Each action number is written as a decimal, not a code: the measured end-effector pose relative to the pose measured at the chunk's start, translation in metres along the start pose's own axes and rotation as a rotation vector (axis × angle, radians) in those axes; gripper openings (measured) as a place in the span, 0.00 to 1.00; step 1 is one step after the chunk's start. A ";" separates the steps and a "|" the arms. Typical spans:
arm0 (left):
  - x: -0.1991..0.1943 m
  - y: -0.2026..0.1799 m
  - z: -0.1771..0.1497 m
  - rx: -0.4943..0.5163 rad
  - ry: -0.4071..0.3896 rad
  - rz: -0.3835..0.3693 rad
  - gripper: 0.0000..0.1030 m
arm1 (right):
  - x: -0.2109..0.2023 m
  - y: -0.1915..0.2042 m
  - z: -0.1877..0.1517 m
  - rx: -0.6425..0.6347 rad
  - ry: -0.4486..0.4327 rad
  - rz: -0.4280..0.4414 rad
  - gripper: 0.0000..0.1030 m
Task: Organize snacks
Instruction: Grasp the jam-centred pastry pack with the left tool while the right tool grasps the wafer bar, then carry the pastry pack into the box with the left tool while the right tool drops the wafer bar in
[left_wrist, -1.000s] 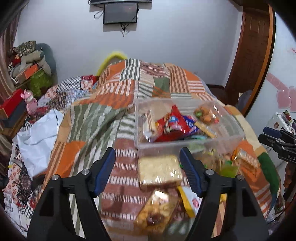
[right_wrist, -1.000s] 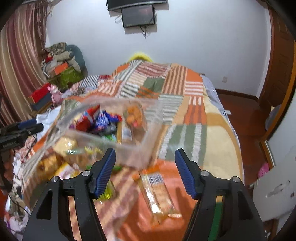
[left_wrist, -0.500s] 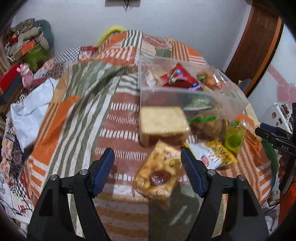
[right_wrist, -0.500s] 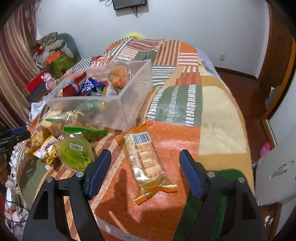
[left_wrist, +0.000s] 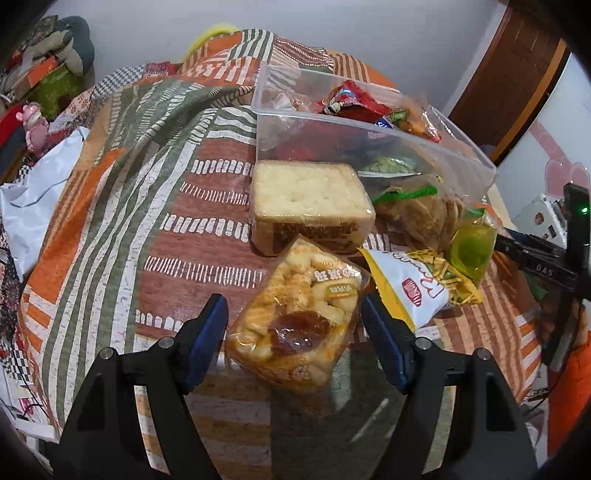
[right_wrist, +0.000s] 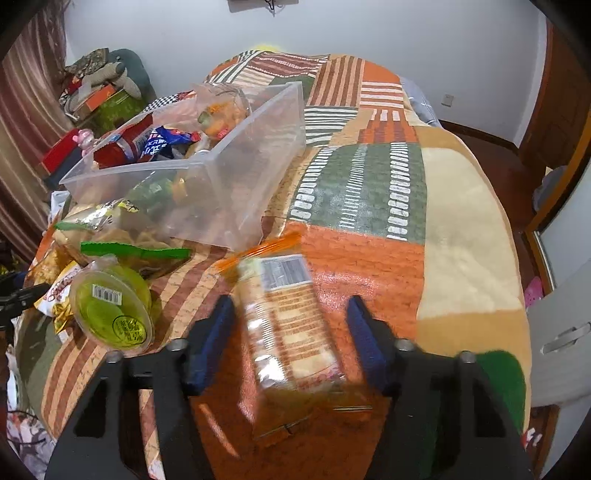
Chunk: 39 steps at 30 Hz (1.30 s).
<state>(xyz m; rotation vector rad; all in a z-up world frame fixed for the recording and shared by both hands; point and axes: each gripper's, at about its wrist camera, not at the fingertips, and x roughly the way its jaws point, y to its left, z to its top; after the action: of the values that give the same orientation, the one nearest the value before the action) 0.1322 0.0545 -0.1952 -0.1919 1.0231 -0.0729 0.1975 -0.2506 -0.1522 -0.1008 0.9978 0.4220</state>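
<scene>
A clear plastic bin (left_wrist: 373, 133) (right_wrist: 255, 147) holding several snack packs sits on the patchwork bed. My left gripper (left_wrist: 295, 332) is open, its fingers on either side of a bagged pastry (left_wrist: 299, 317) that lies on the bed. Behind it lie a wrapped bread loaf (left_wrist: 310, 203), a white and yellow chip bag (left_wrist: 417, 284) and a green jelly cup (left_wrist: 472, 247) (right_wrist: 114, 310). My right gripper (right_wrist: 291, 339) is open, its fingers on either side of an orange cracker pack (right_wrist: 288, 332) on the bed.
A green-sealed snack bag (right_wrist: 125, 240) leans against the bin. The patchwork blanket (left_wrist: 129, 184) covers the bed. Clutter and a pink toy (left_wrist: 33, 122) sit at the left. A wooden door (left_wrist: 517, 74) stands at the right. The right gripper's body (left_wrist: 546, 266) shows at the right edge.
Both grippers have moved down and forward over the bed. The pastry now lies between the left fingers and the cracker pack between the right fingers. Both stay open.
</scene>
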 end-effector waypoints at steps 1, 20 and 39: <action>0.000 -0.002 -0.001 0.007 -0.005 0.006 0.72 | -0.002 0.000 -0.002 0.000 0.000 0.001 0.40; -0.017 -0.021 -0.014 0.077 -0.089 0.035 0.43 | -0.043 0.021 -0.011 -0.012 -0.083 0.075 0.31; -0.059 -0.045 0.048 0.136 -0.270 0.012 0.43 | -0.063 0.037 0.046 -0.024 -0.256 0.123 0.31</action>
<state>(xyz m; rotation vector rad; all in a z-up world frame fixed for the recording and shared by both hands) 0.1437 0.0253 -0.1131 -0.0683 0.7471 -0.1024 0.1895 -0.2229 -0.0708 -0.0063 0.7487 0.5455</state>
